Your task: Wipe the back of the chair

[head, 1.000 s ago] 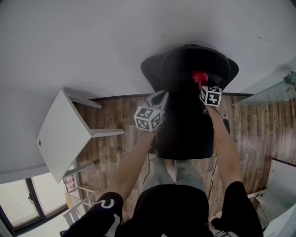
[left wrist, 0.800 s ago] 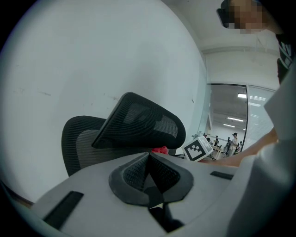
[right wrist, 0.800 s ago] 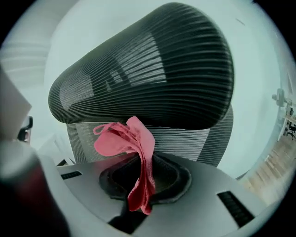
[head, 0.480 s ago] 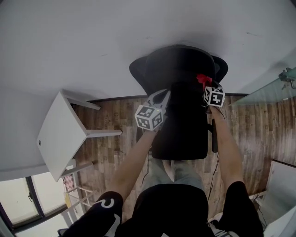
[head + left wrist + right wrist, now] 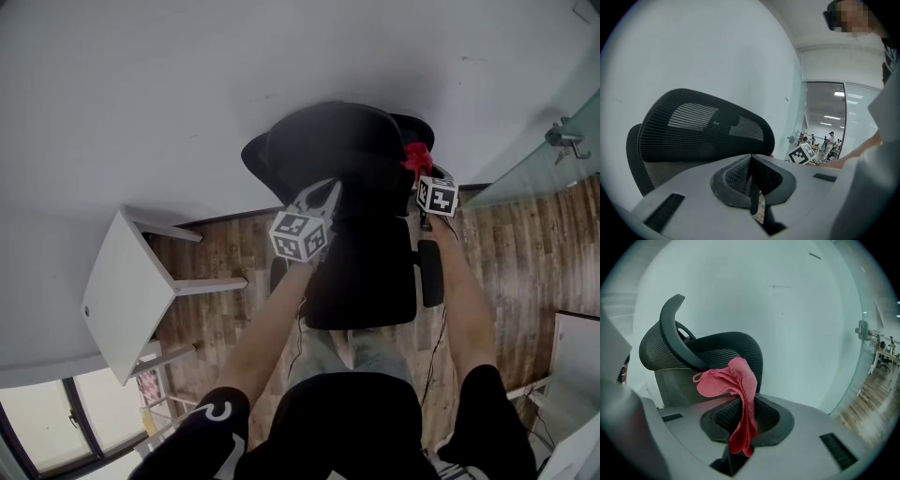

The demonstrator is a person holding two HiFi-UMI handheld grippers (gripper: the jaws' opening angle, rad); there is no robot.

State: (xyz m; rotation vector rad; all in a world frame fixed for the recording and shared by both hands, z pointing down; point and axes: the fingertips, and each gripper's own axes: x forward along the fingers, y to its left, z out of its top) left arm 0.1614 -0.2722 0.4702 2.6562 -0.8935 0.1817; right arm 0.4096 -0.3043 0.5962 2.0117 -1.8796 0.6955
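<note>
A black mesh office chair stands in front of me against a white wall, its back and headrest facing me. My right gripper is shut on a red cloth, held at the upper right edge of the chair back; the cloth bunches up above the jaws. My left gripper is at the left side of the chair back, jaws closed together with nothing between them.
A white table stands to the left on the wooden floor. A glass partition runs at the right. The chair's armrest sticks out on the right side.
The chair has turned and shifted leftward in view; its right armrest now shows. My right gripper with the cloth moved from the middle of the back to its upper right edge.
</note>
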